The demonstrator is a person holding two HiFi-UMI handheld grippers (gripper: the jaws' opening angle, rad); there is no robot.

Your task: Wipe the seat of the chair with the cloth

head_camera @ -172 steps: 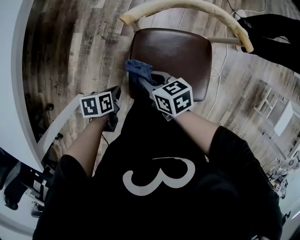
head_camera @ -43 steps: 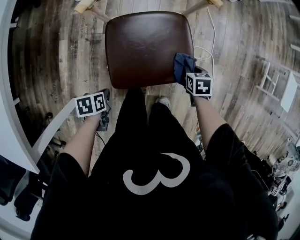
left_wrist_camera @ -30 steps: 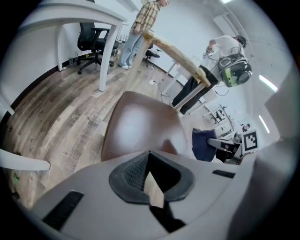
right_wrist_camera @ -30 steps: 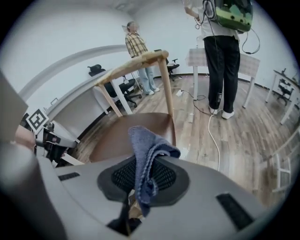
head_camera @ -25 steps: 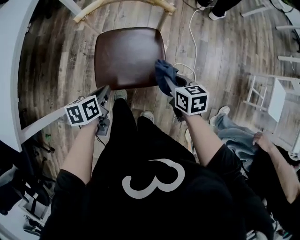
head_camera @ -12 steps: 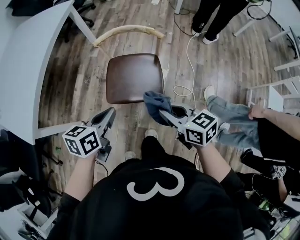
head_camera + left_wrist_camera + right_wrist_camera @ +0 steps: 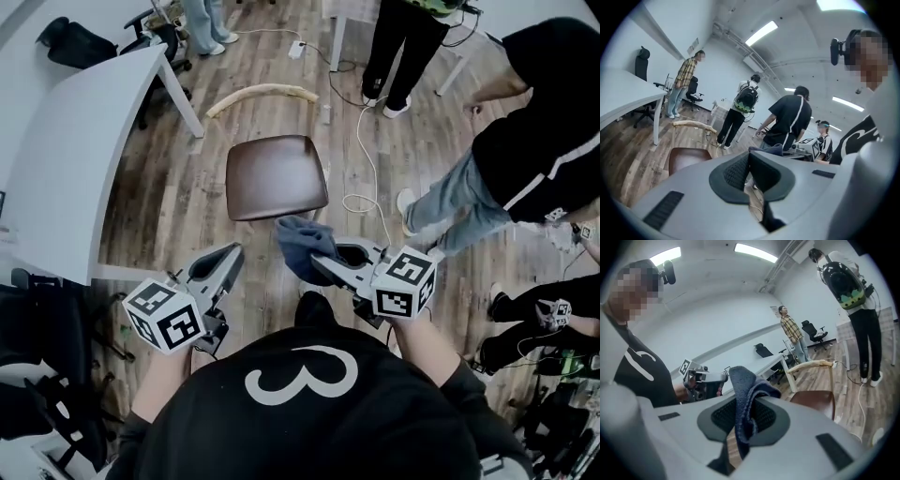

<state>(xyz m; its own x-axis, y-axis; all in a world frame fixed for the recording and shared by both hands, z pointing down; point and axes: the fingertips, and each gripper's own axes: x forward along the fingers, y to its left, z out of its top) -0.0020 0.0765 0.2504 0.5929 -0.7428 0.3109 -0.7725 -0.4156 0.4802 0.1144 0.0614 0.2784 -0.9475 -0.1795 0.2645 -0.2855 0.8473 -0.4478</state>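
Cloth (image 7: 300,240) half-hidden in right gripper (image 7: 322,266)

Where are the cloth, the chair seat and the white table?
cloth (image 7: 302,244): head view, middle of the bunched blue fabric.
chair seat (image 7: 277,176): head view, centre of the brown cushion.
white table (image 7: 75,159): head view, bare part of its top.
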